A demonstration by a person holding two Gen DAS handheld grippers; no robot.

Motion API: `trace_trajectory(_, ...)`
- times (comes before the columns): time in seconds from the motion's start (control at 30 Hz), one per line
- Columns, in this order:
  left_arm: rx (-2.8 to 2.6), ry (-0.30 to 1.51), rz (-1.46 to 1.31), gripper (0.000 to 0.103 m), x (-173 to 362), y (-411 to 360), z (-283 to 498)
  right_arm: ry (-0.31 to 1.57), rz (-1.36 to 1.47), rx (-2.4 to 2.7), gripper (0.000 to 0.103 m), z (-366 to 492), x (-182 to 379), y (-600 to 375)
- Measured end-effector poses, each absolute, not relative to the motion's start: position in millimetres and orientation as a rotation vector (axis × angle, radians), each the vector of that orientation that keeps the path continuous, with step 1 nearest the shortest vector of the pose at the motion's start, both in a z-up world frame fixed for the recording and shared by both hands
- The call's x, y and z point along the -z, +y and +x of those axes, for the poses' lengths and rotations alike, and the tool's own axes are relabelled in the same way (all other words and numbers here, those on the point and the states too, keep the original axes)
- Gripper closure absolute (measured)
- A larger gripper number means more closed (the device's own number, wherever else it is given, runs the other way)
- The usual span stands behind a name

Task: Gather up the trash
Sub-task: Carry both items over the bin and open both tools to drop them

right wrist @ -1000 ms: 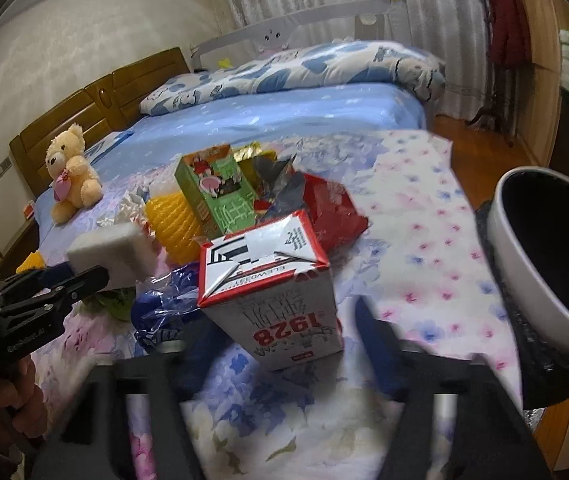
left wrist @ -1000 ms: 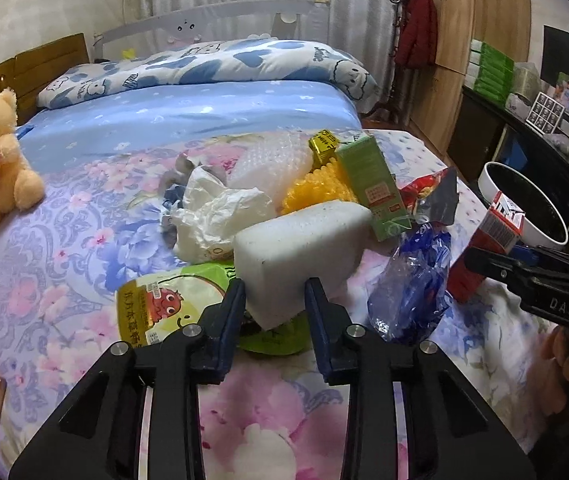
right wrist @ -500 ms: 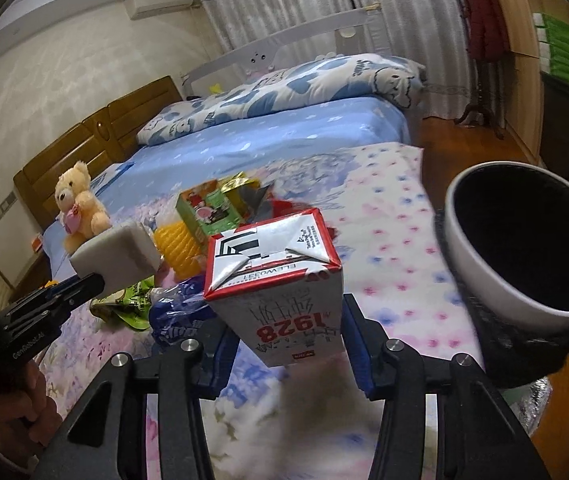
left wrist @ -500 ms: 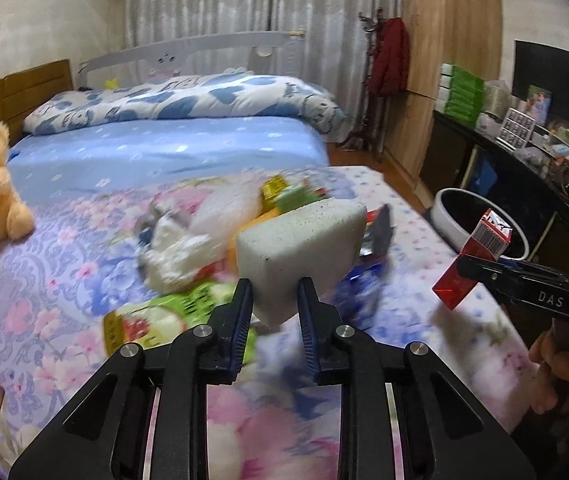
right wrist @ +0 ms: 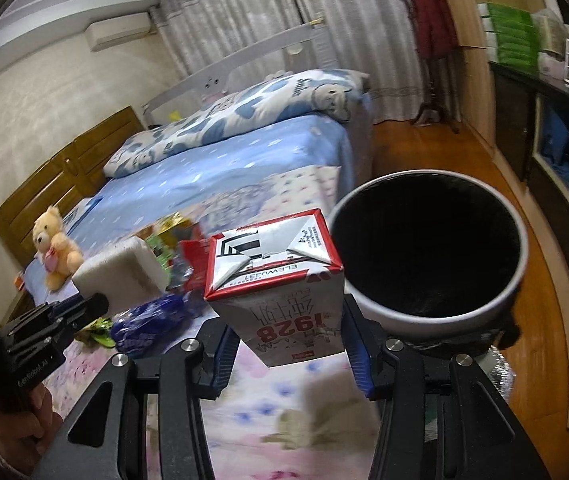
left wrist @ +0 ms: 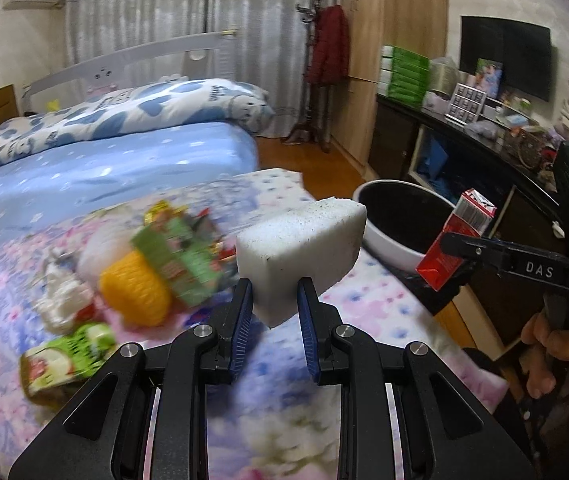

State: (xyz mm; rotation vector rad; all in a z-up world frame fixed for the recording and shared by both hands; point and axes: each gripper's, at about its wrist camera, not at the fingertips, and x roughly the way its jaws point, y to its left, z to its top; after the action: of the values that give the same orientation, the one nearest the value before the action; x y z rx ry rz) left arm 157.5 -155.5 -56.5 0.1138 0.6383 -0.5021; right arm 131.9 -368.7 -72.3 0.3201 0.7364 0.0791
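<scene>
left gripper (left wrist: pixel 274 304): clamped on the white foam block (left wrist: pixel 300 248)
right gripper (right wrist: pixel 288 344): squeezing the red milk carton (right wrist: pixel 280 280), next to the bin (right wrist: pixel 428 320)

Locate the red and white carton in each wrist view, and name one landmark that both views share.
Left wrist view: the red and white carton sits at the right edge, held side-on in the right gripper, in front of the bin.
Right wrist view: the carton fills the centre, clamped between that gripper's jaws, folded top toward the camera.
Shared landmark: the white bin with black liner.
</scene>
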Motion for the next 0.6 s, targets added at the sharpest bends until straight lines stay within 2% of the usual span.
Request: trace_trajectory(0.6,0.617,0.684,0.193,0.081,56,-253,178,0.746,0.406,0.019,0.055,140,73,-447)
